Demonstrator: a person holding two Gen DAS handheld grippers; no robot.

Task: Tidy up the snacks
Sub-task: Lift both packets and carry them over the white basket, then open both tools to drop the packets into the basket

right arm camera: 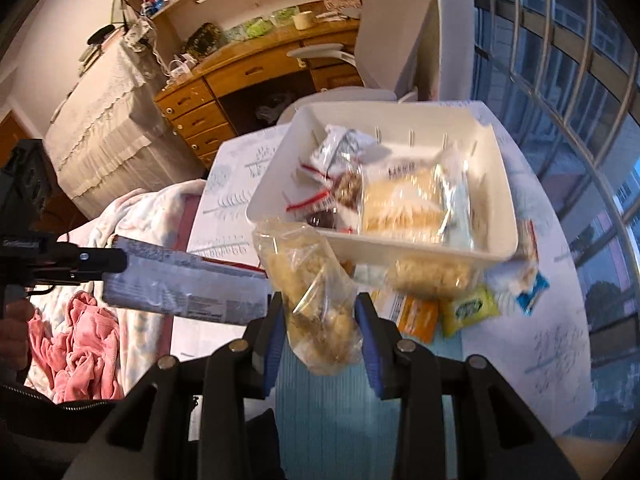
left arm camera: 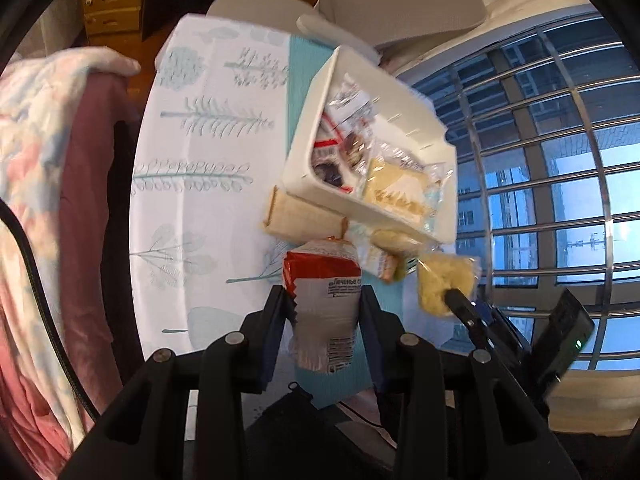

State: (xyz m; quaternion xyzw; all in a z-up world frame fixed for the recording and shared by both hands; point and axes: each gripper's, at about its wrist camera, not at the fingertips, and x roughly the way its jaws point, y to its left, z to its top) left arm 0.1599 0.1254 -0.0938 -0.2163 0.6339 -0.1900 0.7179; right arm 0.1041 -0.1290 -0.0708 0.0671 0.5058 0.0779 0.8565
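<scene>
My left gripper (left arm camera: 325, 300) is shut on a red and silver cookie packet (left arm camera: 325, 300), held above the table. In the right wrist view that same cookie packet (right arm camera: 180, 284) hangs at the left, with the left gripper's fingers (right arm camera: 102, 264) on it. My right gripper (right arm camera: 318, 306) is shut on a clear bag of pale yellow snacks (right arm camera: 308, 280); the left wrist view shows this clear bag (left arm camera: 444, 284) at the right. A white bin (left arm camera: 312, 160) (right arm camera: 496, 184) ahead holds several wrapped snacks. Loose packets lie in front of it: a wafer pack (left arm camera: 304, 220), an orange packet (right arm camera: 412, 312), a yellow packet (right arm camera: 470, 310).
The table wears a white leaf-print cloth (left arm camera: 208, 152) with a teal mat (right arm camera: 352, 400). A pink and white blanket (left arm camera: 40, 160) lies at the left. Grey chairs (right arm camera: 396, 36), a wooden desk (right arm camera: 248, 76) and a barred window (left arm camera: 560, 160) surround the table.
</scene>
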